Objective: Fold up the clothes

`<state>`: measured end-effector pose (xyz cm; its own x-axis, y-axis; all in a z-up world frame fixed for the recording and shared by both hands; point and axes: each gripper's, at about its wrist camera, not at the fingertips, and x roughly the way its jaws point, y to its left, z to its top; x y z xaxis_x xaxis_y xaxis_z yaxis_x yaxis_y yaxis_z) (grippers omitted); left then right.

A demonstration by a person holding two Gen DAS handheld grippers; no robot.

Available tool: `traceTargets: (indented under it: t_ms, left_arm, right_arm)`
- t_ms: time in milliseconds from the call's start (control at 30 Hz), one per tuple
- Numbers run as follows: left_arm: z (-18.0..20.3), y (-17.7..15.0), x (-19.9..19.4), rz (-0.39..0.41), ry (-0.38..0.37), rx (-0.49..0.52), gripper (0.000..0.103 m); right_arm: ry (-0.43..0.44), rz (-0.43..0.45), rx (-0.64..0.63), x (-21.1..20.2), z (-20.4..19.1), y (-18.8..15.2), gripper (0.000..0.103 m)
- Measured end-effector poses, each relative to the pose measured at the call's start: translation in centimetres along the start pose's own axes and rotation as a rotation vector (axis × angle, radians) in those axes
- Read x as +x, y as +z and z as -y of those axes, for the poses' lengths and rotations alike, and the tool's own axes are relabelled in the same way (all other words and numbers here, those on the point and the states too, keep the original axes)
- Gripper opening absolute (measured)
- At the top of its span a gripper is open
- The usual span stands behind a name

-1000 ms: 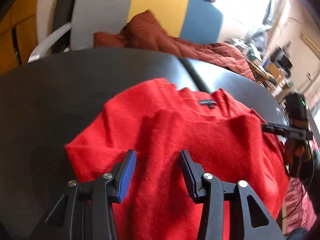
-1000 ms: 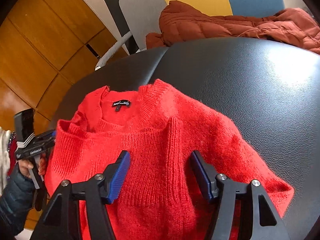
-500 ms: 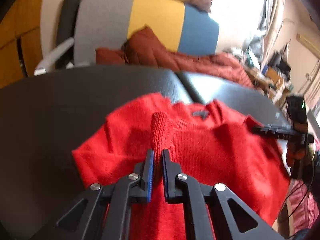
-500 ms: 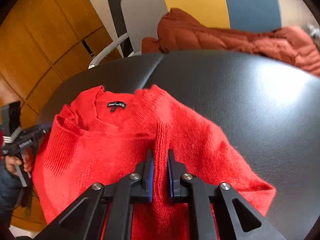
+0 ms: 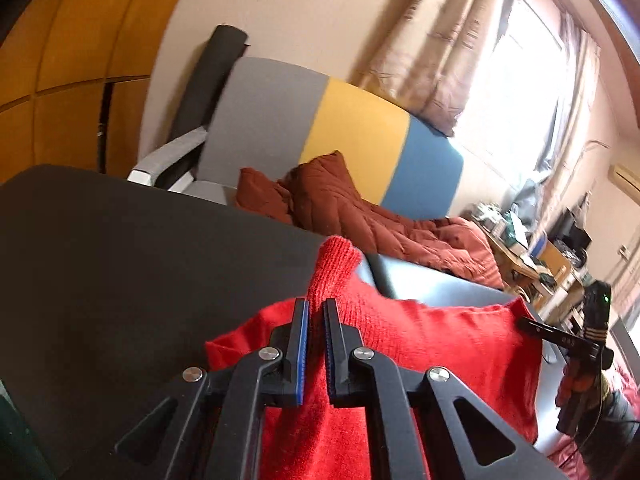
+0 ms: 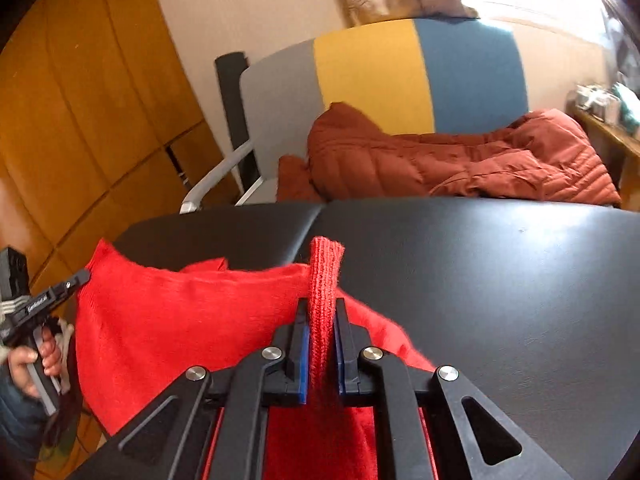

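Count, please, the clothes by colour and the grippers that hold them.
Red sweater: 1
Rust-brown padded jacket: 1
Grippers shut on the sweater: 2, left gripper and right gripper
Total: 4

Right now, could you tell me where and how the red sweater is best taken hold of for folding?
By the near edge, as both tongs already do: the left tongs and right tongs each pinch a ribbed fold of the red sweater from the near side; its far part drapes on the black table.
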<state>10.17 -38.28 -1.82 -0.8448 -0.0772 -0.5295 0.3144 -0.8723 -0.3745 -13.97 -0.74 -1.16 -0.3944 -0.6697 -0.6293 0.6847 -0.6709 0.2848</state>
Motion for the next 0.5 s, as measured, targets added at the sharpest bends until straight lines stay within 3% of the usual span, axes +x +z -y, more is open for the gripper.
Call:
traceTargets:
  t_ms: [267,500]
  left_arm:
    - [-0.4,-0.1,6.2,-0.068,0.094,-0.021,0.006]
    - [-2.2,-3.3,11.3,-0.199,0.202,-0.029,0.006]
  right_arm:
    - [-0.058,-0.025,0.105,4.7,2.4,0.1,0.010]
    - [-0.127,-0.112,0.167,9.4,4.1,-2.3,0.010]
